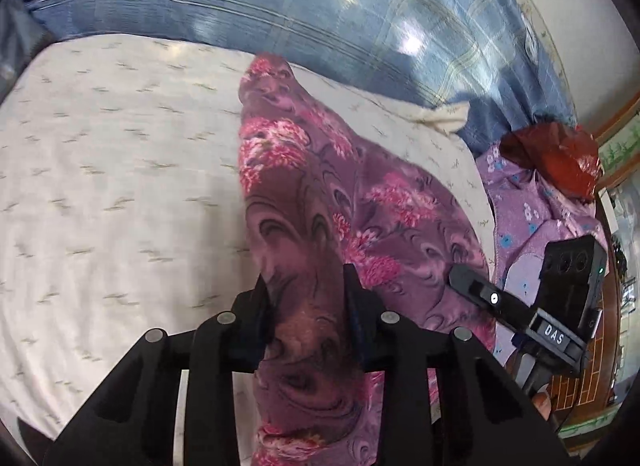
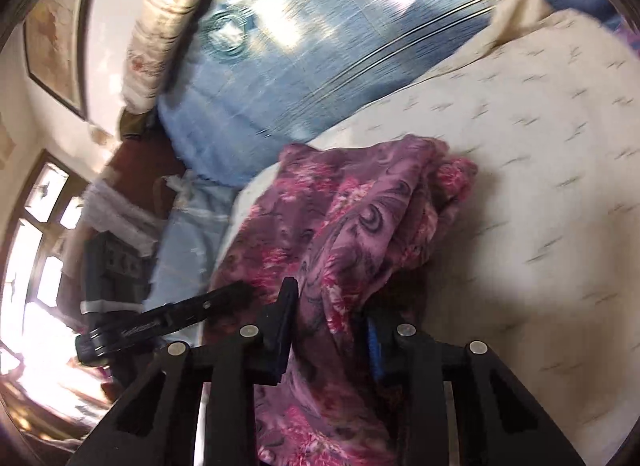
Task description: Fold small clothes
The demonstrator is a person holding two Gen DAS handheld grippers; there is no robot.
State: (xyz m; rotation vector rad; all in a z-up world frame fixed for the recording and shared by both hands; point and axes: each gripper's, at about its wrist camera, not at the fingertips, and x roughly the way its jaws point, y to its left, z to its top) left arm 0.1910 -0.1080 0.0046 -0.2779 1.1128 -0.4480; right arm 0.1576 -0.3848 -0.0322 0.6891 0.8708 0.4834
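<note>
Left wrist view: the left gripper [image 1: 306,298] has its jaws pinched on the floral cloth [image 1: 320,193], which trails over the white sheet [image 1: 120,145]. Right wrist view: the right gripper [image 2: 330,320] grips the cloth too, bunched and lifted. By my judgement no fold is made; spreading and folding remain.

Floral garment [image 1: 320,205] cut off below; blue blanket [image 2: 280,65] motion-blurred.

I read only "DAS", white letters on a small label [image 1: 554,340] on the right tool [image 1: 460,276], at four o'clock.
</note>
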